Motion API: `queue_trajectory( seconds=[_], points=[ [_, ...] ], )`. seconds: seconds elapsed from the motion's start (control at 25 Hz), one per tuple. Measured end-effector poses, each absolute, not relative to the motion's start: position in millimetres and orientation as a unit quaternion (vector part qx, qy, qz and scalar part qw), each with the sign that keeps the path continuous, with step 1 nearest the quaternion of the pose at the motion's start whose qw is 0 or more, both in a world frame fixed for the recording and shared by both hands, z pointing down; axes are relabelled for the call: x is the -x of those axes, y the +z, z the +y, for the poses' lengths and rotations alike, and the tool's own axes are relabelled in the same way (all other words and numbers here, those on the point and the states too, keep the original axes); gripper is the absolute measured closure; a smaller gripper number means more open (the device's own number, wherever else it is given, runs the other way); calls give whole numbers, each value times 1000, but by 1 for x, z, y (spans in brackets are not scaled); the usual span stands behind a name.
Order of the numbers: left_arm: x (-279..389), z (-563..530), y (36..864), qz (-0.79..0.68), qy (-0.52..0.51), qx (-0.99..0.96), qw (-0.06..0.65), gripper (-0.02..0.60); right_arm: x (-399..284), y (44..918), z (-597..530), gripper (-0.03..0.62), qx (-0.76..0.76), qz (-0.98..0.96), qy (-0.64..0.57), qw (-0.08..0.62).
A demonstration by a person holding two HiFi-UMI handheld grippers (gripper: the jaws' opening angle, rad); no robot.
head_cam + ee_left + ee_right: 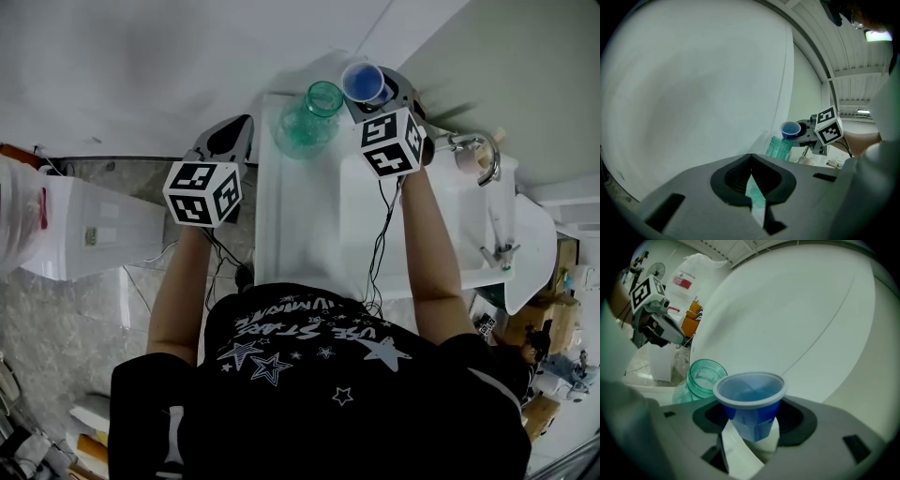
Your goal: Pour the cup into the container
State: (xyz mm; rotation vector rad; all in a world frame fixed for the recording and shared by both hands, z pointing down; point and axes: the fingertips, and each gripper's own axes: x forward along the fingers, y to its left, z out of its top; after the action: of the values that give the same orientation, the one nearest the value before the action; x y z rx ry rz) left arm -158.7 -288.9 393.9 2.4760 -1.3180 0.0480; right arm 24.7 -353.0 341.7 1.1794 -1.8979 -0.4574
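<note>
cup (pixel 749 401): thin blue plastic, smooth, slightly translucent. container (pixel 704 376): clear green-tinted jar, glossy, ridged neck; glass or plastic, cannot tell. right gripper (pixel 752 427) and left gripper (pixel 752 187): matt grey plastic shells, matt black inner linings. desk (pixel 300 225): white, smooth. tap (pixel 480 150): shiny metal. shirt (pixel 328 375): black cloth, printed.

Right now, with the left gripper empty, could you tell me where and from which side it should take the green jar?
I'd take the green jar by its neck, just under the threaded mouth, coming level from its left, where the left gripper is. It stands upright, its body bulges wider, and the right gripper holds the blue cup at its right.
</note>
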Motion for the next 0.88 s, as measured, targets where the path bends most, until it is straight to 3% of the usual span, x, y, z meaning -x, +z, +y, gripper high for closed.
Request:
queue_trajectory(
  seconds=[0.44,0.88],
  points=[
    [152,-285,392,-465,26,-870,164,571,-35,342,-349,307,-492,-812,-75,305],
    [122,-276,392,-465,44,-870,156,571,-100,361,-338,307,-533,-812,-16,237]
  ],
)
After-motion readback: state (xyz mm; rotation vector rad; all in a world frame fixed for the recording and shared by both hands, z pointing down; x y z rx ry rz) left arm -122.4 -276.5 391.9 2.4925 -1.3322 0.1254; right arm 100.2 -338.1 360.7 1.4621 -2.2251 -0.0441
